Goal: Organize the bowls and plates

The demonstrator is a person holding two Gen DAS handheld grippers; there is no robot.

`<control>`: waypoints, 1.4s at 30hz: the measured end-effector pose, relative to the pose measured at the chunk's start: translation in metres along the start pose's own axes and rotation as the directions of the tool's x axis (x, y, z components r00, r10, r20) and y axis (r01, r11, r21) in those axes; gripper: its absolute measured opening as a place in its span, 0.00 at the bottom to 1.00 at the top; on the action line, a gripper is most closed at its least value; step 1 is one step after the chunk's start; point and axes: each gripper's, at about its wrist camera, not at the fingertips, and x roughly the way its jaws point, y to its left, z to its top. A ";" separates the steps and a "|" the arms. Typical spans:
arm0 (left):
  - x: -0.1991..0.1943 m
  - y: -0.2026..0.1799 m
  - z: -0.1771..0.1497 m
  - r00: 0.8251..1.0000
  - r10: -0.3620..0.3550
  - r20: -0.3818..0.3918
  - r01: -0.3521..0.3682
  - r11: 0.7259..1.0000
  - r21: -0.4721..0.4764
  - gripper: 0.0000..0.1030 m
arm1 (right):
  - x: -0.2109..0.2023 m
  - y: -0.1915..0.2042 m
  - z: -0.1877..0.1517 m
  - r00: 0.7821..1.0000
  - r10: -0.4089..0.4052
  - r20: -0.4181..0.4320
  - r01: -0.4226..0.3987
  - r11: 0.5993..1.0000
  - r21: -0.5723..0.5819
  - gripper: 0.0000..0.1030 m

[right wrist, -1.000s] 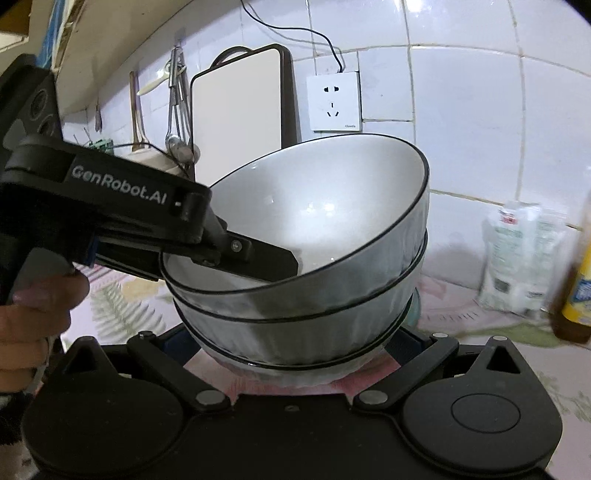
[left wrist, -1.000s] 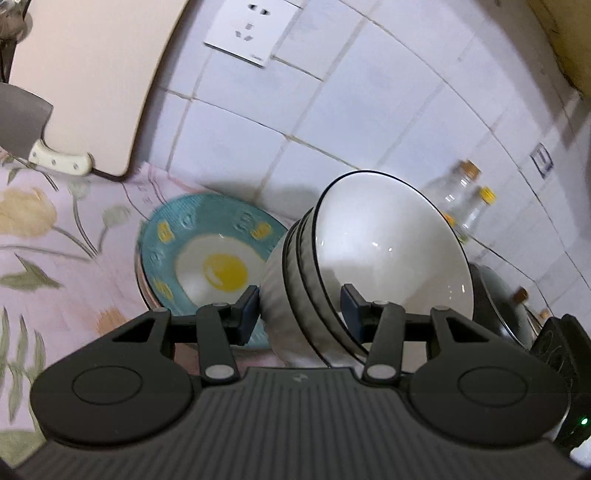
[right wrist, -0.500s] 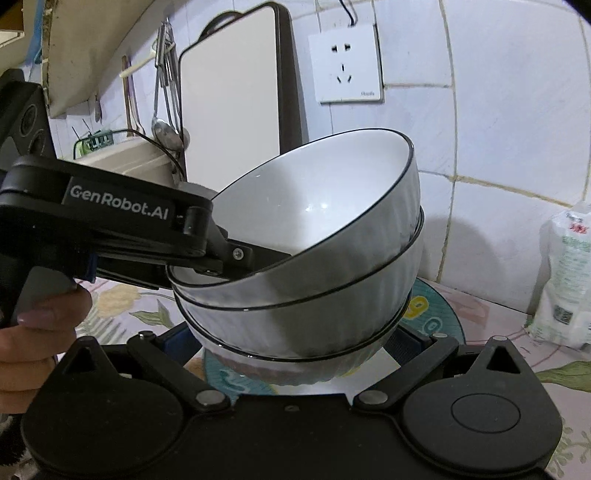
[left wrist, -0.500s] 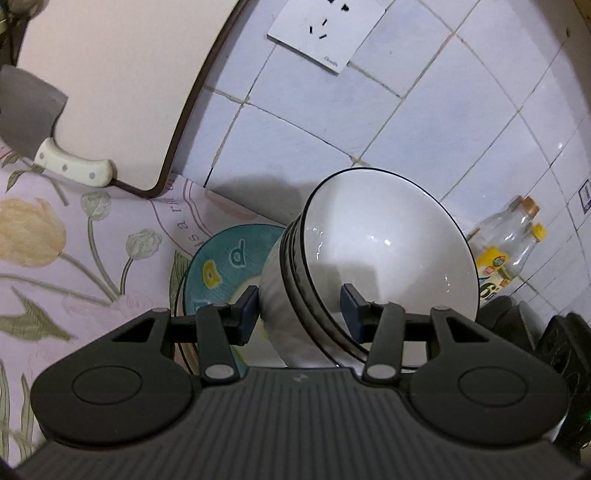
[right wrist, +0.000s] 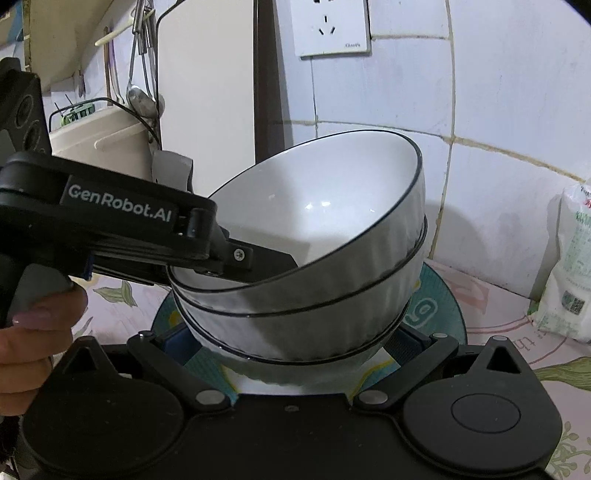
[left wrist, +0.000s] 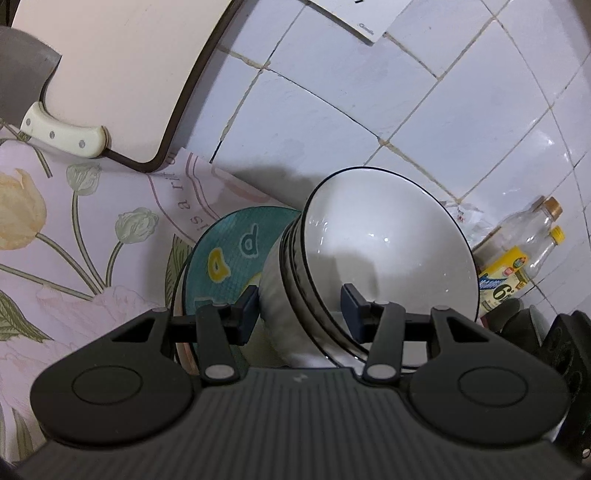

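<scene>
The left wrist view sits close behind the left gripper (left wrist: 299,308) and looks steeply down along its fingers toward the back edge of the counter (left wrist: 85,251), where the flowered cloth meets the tiled wall (left wrist: 369,103). The right wrist view sits just behind the right gripper (right wrist: 291,343) and looks nearly level toward the same wall, facing the socket (right wrist: 330,27) and the cutting board (right wrist: 207,92). Both are very near the stack of bowls (left wrist: 373,258), which fills the middle of each. They share the bowls, the teal plate (left wrist: 229,254) beneath them and the cutting board; the right view also sees the left gripper from its side
</scene>
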 end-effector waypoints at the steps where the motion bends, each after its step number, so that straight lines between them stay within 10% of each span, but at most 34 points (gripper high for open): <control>1: 0.000 0.001 0.000 1.000 -0.004 -0.002 0.004 1.000 -0.007 0.45 | 0.000 0.001 0.000 1.000 -0.003 0.000 0.003 1.000 -0.009 1.00; 20: -0.055 -0.022 -0.005 0.989 0.127 0.081 -0.131 0.991 0.041 0.56 | -0.044 0.036 -0.010 0.987 -0.159 0.038 0.161 0.985 -0.069 1.00; 32: -0.124 -0.038 -0.034 0.983 0.120 0.141 -0.142 0.977 0.157 0.57 | -0.115 0.057 -0.033 0.982 -0.110 0.156 0.097 0.991 0.087 1.00; 42: -0.181 -0.057 -0.061 0.962 0.136 0.235 -0.200 0.941 0.273 0.66 | -0.161 0.074 -0.036 0.937 -0.305 0.173 0.277 0.946 0.167 1.00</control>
